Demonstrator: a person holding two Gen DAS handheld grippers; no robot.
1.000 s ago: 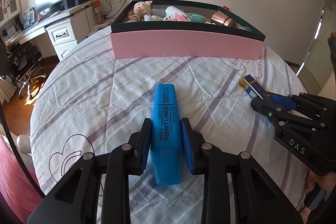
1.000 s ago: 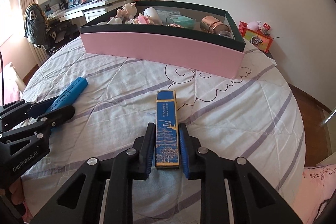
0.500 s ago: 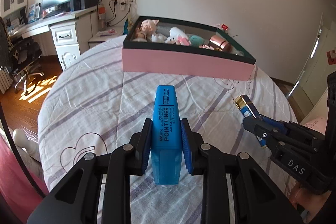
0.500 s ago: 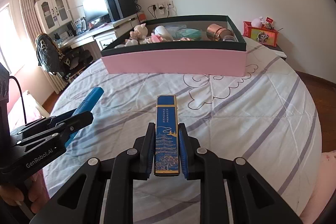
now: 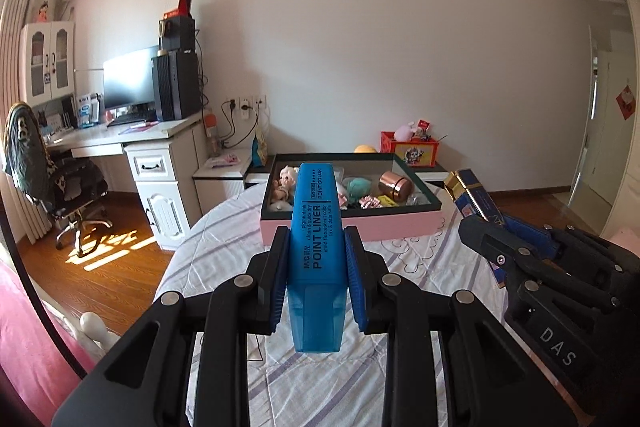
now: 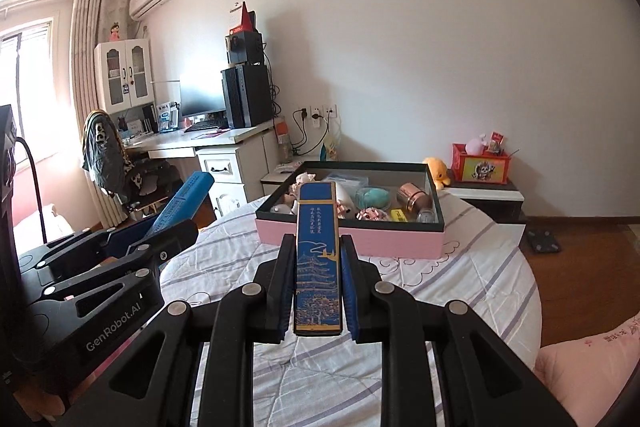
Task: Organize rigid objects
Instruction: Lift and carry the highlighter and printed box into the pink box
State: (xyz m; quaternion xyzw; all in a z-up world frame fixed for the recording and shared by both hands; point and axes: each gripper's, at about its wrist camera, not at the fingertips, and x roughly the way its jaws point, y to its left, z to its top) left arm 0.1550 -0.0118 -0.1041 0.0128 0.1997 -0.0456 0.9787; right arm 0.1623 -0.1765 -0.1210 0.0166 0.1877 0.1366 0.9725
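Highlighter (image 5: pixel 316 227) and blue-gold box (image 6: pixel 318 259) sit clamped in my left gripper (image 5: pixel 316 247) and right gripper (image 6: pixel 318 267), above the striped bedspread (image 6: pixel 460 287); pink tray (image 6: pixel 348 239) ahead, desk (image 5: pixel 120 139) beyond.

A white desk (image 6: pixel 208 141) with a monitor (image 6: pixel 200 95) is set against the pale wall (image 6: pixel 420 47); sunlight is cast on the wooden floor (image 5: pixel 104 247) beside the bed (image 6: pixel 460 279).

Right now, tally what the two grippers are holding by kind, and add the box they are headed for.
Blue highlighter, clamped in the left gripper: 1
Blue and gold slim case, clamped in the right gripper: 1
Pink storage box on the bed: 1
Total: 3
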